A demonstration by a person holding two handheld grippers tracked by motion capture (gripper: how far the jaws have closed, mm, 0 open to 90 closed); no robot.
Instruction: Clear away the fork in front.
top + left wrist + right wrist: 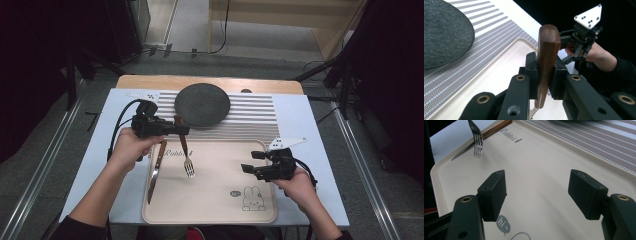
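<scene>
L gripper (pixel 172 129) clamped on wooden-handled fork (pixel 186 152), tines hanging down over the beige tray (pixel 220 200), left-centre. R gripper (pixel 250 169) over tray's right side, jaws apart w/ nothing between. Knife (pixel 155 170) lies at tray's left edge, just beside fork.

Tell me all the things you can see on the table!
fork: one, silver with brown wooden handle, held up over the tray
knife: one, brown handle, lying at the tray's left edge
tray: one, beige with a rabbit picture, near side of table
round mat: one, dark grey, on the striped mat
striped mat: one, grey and white, behind the tray
left gripper: one, black, shut on the fork's handle
right gripper: one, black, open over the tray
</scene>
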